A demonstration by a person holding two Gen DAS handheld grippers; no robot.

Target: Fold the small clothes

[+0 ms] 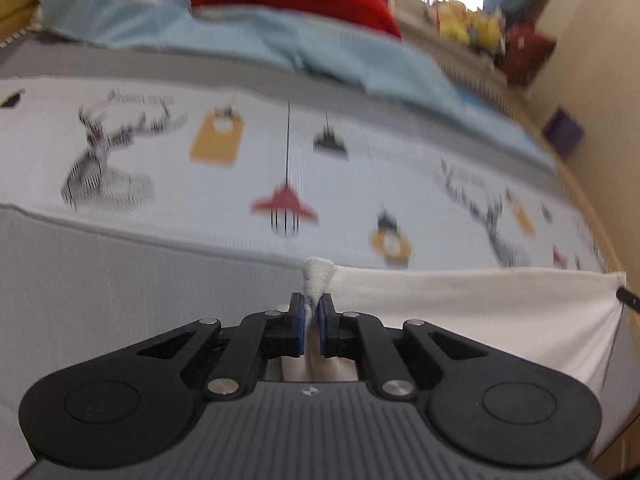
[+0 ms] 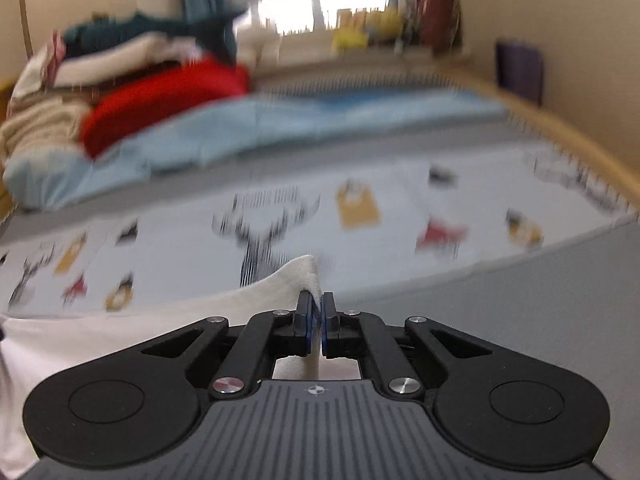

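A white garment (image 1: 480, 312) hangs stretched between my two grippers above the bed. My left gripper (image 1: 312, 308) is shut on its left top corner, a tuft of cloth sticking up between the pads. My right gripper (image 2: 316, 312) is shut on the other top corner of the white garment (image 2: 120, 340), which spreads to the left in that view. The tip of the right gripper shows at the right edge of the left wrist view (image 1: 630, 298). The lower part of the garment is hidden below the grippers.
A bedsheet with deer and lamp prints (image 1: 240, 152) covers the bed ahead. Behind it lie a light blue blanket (image 1: 280, 40) and a pile of clothes with a red item (image 2: 168, 96) on top. A wooden bed frame (image 2: 580, 148) and wall are on the right.
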